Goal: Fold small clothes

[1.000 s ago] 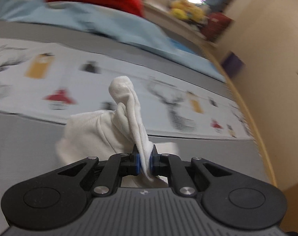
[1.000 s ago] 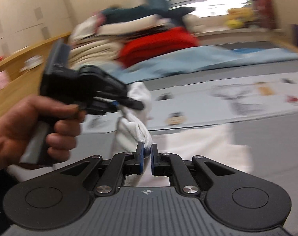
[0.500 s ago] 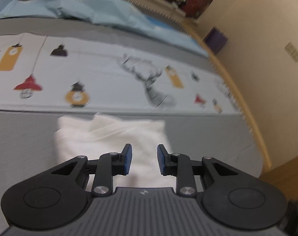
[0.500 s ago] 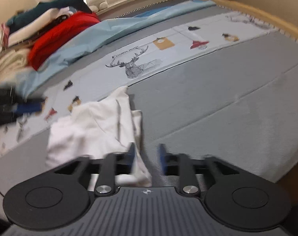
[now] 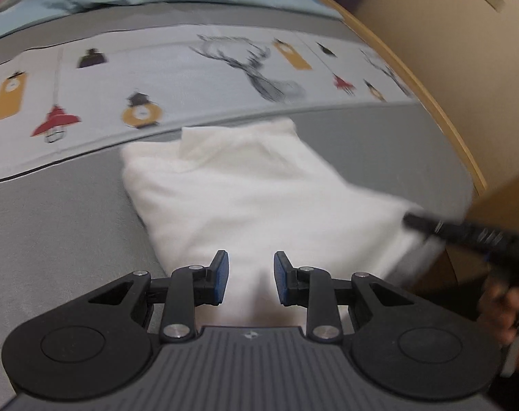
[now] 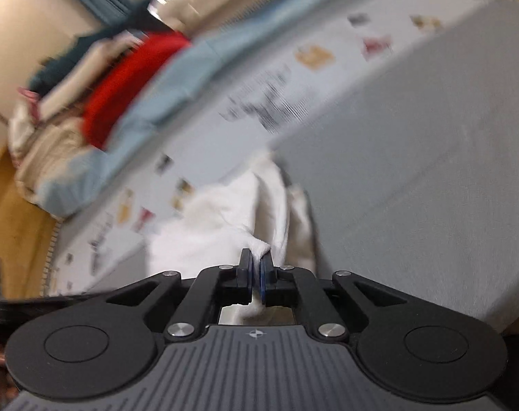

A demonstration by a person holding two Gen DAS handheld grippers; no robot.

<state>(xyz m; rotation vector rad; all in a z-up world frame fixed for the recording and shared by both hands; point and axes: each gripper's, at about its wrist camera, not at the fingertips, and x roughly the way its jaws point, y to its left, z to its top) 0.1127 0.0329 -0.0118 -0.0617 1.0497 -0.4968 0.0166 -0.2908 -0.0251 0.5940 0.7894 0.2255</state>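
A small white garment (image 5: 259,188) lies spread and partly folded on the grey bed sheet (image 5: 54,222). My left gripper (image 5: 251,269) hovers over its near edge with the jaws open and nothing pinched between the blue pads. In the right wrist view the same garment (image 6: 218,226) lies bunched in front, and my right gripper (image 6: 256,263) is shut on a small fold of its near edge. In the left wrist view the right gripper (image 5: 458,229) appears blurred at the garment's right corner, with a person's hand (image 5: 506,308) behind it.
A pale printed strip with a deer and lanterns (image 5: 225,65) crosses the bed behind the garment. A light blue blanket (image 6: 163,99), a red cloth (image 6: 129,82) and a pile of laundry (image 6: 43,130) lie further back. A wooden bed rail (image 5: 441,113) curves along the right, by the wall.
A second ago both grippers held the garment lifted. Both then let go and it dropped flat. The right gripper has now shut on its near edge; the left stays open and has sunk closer.
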